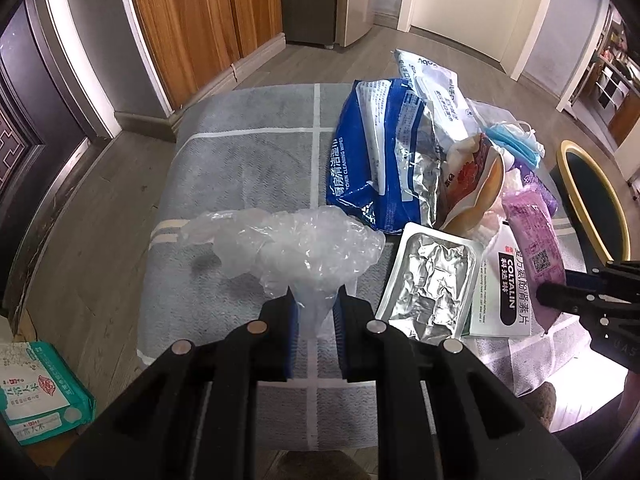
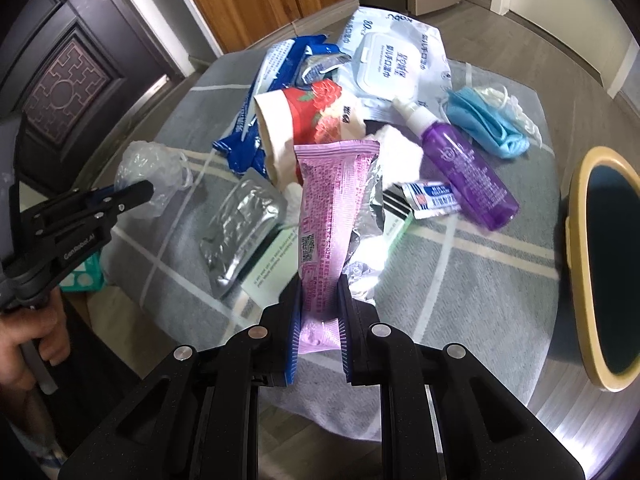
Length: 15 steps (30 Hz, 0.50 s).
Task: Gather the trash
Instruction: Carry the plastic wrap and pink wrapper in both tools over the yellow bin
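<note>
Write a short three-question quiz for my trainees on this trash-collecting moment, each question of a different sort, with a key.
1. True or false: the left gripper holds a clear plastic bag.
2. What is the right gripper shut on? A) the purple spray bottle B) the pink wrapper C) the blue face mask
3. Fill in: beside the pink wrapper, on the grey cloth, lies a crumpled ____ foil pouch.

Key: 1 true; 2 B; 3 silver.
</note>
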Motion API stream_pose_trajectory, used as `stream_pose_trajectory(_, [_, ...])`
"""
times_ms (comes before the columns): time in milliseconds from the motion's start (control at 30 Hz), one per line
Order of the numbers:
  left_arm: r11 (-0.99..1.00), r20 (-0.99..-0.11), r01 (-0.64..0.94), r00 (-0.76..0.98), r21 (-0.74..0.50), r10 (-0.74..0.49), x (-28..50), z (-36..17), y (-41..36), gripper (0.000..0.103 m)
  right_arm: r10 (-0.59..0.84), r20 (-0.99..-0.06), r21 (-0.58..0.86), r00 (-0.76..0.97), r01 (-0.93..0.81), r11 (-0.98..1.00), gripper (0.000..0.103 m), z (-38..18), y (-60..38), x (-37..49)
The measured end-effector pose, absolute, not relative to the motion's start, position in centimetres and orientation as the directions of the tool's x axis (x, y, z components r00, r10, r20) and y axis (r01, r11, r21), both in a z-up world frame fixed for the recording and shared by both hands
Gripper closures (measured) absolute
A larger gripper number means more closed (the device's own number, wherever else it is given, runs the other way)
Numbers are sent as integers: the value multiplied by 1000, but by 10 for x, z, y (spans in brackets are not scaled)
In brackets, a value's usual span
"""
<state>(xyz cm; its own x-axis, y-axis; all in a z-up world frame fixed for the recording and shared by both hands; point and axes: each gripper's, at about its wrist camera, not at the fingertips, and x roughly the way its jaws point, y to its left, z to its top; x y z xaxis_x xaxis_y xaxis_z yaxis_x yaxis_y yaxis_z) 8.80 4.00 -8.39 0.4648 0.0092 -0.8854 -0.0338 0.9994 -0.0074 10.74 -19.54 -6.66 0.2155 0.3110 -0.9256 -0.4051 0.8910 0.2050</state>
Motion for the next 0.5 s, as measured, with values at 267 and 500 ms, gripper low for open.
stream_pose_trajectory(267, [998, -890, -66, 453, 20, 48, 89, -85, 42, 89, 318, -925, 214, 207, -407, 888, 85, -66, -202, 102])
stream_pose_trajectory(500, [996, -893, -91, 449, 6, 47, 95, -77, 48, 89, 319, -924, 212, 211, -412, 886, 85, -63, -204, 103])
